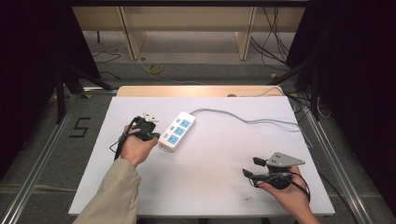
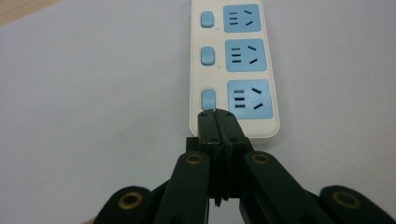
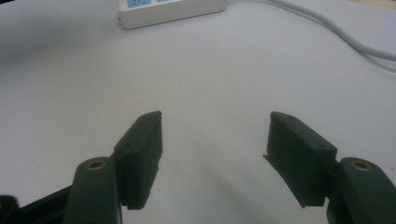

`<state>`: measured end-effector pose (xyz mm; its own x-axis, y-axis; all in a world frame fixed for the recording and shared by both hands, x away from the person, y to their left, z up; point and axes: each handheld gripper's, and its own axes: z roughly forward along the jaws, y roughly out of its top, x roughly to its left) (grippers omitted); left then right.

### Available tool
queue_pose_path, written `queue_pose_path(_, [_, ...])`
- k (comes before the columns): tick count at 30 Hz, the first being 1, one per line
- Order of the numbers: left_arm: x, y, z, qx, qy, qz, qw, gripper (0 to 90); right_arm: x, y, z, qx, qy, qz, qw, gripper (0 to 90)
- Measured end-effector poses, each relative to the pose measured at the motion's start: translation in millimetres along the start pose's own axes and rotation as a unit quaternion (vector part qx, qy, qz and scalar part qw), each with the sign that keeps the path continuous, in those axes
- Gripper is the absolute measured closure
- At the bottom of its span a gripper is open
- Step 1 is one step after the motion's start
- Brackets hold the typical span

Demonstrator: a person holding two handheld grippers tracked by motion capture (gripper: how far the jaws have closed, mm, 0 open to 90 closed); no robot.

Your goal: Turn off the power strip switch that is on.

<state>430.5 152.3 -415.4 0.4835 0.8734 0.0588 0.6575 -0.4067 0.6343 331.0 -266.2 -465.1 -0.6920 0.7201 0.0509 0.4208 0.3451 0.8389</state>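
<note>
With its jaws pressed together and empty, the left gripper pokes at the nearest switch of the power strip, left of centre. A push could skid it; the right gripper, near right, hovers spread apart.

Power strip on table, left of centre; cable trails right.
</note>
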Motion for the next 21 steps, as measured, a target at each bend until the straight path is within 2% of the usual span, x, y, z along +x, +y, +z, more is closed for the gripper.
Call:
queue_pose_path(12, [-0.2,5.7,6.9,0.008,-0.007,-0.006,0.9999,89.8,-0.7,-0.1,-0.4,0.000,0.000,0.002,1.0000,36.8])
queue_pose_path(21, [-0.3,12.4,11.1,0.018,-0.005,-0.001,0.9998,89.8,-0.7,-0.1,-0.5,-0.001,0.000,0.002,1.0000,36.8])
